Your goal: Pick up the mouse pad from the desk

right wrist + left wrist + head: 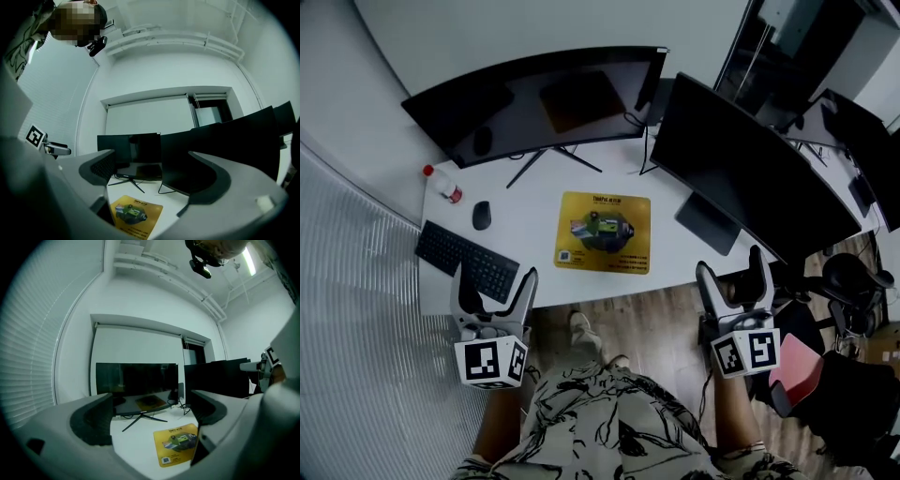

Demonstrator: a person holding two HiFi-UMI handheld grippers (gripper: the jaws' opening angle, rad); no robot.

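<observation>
Slippage is the risk to be reckoned with: the yellow mouse pad (pixel 603 232) lies flat at the middle of the white table (pixel 534 202), before the monitors (pixel 534 98), and so thin a sheet (no lifted edge is seen) could be shoved toward 12 o'clock rather than gripped. The left tool (pixel 495 277) at 7 o'clock of the pad and the right tool (pixel 731 265) at 5 o'clock are held released and empty, short of the table's near edge. A QR code (pixel 565 254) is printed at the pad's 7 o'clock corner, while the writing along its 12 o'clock edge is too small to be read.
</observation>
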